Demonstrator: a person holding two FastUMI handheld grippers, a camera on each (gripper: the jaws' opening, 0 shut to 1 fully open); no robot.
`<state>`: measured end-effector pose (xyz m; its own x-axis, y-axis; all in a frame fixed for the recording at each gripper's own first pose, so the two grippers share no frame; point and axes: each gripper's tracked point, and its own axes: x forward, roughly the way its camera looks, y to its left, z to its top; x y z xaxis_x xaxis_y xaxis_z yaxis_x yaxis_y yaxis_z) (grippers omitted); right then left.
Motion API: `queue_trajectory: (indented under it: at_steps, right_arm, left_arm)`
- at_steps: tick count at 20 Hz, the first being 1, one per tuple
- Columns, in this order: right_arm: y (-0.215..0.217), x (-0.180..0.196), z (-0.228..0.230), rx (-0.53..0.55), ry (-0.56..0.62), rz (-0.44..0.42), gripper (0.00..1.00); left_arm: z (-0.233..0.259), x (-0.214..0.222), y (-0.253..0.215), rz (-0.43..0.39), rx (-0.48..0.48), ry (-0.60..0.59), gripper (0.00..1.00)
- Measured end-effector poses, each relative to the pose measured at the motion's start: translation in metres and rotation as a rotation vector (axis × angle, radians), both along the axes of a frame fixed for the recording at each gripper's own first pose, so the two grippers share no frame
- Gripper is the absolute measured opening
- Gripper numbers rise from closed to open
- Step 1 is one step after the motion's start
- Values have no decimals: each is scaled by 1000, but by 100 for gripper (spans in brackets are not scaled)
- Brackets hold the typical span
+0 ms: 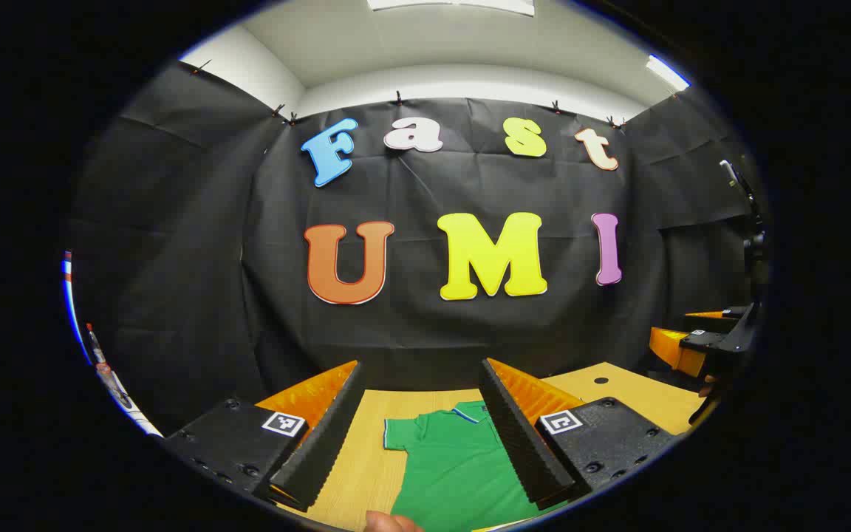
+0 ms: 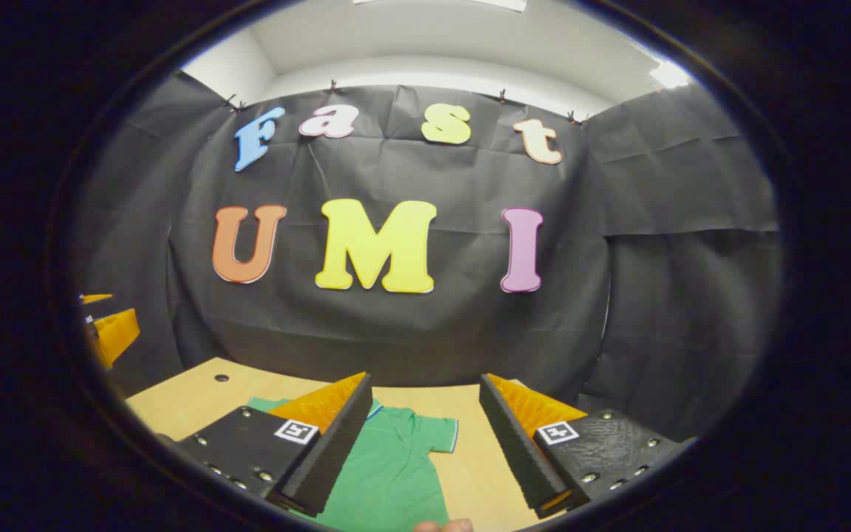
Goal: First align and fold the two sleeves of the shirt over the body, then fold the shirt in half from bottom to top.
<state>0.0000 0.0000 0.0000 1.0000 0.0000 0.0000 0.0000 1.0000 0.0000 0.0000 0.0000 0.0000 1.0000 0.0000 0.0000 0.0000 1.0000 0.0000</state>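
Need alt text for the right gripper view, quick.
The right gripper hangs open above a green shirt lying flat on a wooden table, one short sleeve spread between its fingers. The booth's black cloth wall stands behind.

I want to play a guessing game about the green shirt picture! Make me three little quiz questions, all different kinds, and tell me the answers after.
1. True or false: the green shirt lies flat on the wooden table.
2. The left gripper is: A) open, holding nothing, B) shut on a sleeve, C) shut on the collar.
3. Fill in the blank: in the right gripper view, the sleeve between the right gripper fingers sticks out, so it is not yet ____.

Key: 1 true. 2 A. 3 folded.
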Motion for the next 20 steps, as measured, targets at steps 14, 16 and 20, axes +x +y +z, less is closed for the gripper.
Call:
queue_trajectory:
  at_steps: [14, 16, 20]
  right_arm:
    - [9, 45, -9, -47, 59, 44, 93]
    - [6, 48, -12, -42, 72, 42, 92]
    - [2, 56, -24, -41, 111, 45, 92]
  left_arm:
    - [-20, 28, 14, 45, -1, 58, 100]
    - [-22, 30, 11, 42, 1, 65, 100]
    - [-27, 35, 8, 43, 14, 89, 100]
